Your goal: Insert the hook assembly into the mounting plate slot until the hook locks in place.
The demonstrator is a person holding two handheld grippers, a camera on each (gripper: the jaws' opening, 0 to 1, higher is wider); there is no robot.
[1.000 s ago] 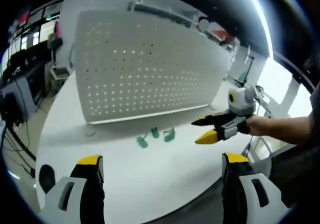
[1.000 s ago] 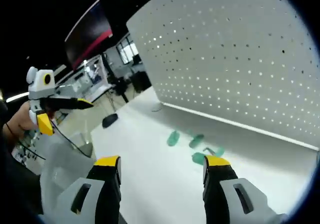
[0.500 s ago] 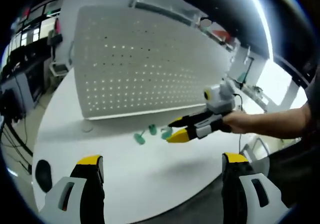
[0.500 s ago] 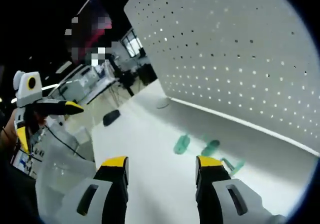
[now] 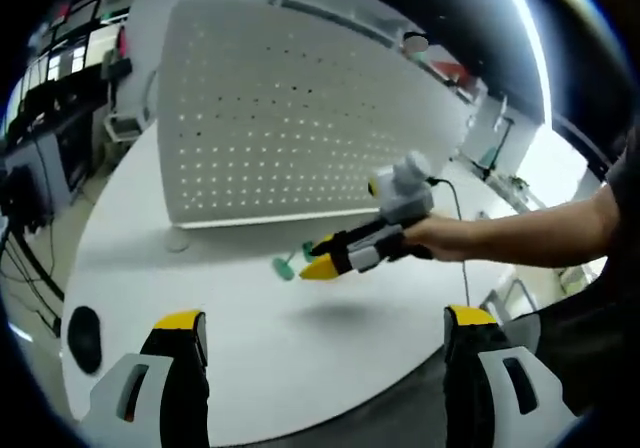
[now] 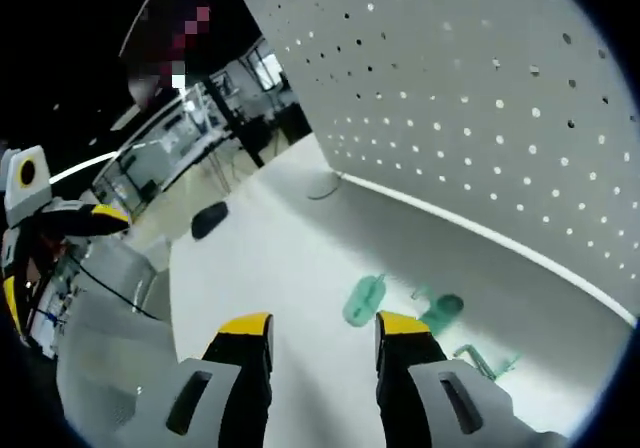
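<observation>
Three green hooks lie on the white table (image 5: 200,298) in front of the upright white pegboard (image 5: 300,128). In the left gripper view two hooks (image 5: 285,266) peek out beside the right gripper (image 5: 320,266), which a hand holds low over them. My left gripper (image 5: 325,320) stands open near the table's edge, holding nothing. In the right gripper view my right gripper (image 6: 322,328) is open with narrowed jaws, and the nearest hook (image 6: 362,300) lies just beyond its tips. A second hook (image 6: 440,310) and a third hook (image 6: 485,363) lie to the right. The pegboard (image 6: 480,98) rises behind them.
A black round object (image 5: 83,333) sits near the table's left edge, also seen as a dark disc (image 6: 208,218) in the right gripper view. The left gripper (image 6: 50,258) shows at the far left there. Desks and equipment stand beyond the table.
The right gripper has moved left and down toward the green hooks, and its jaws have narrowed. The left gripper has stayed about where it was.
</observation>
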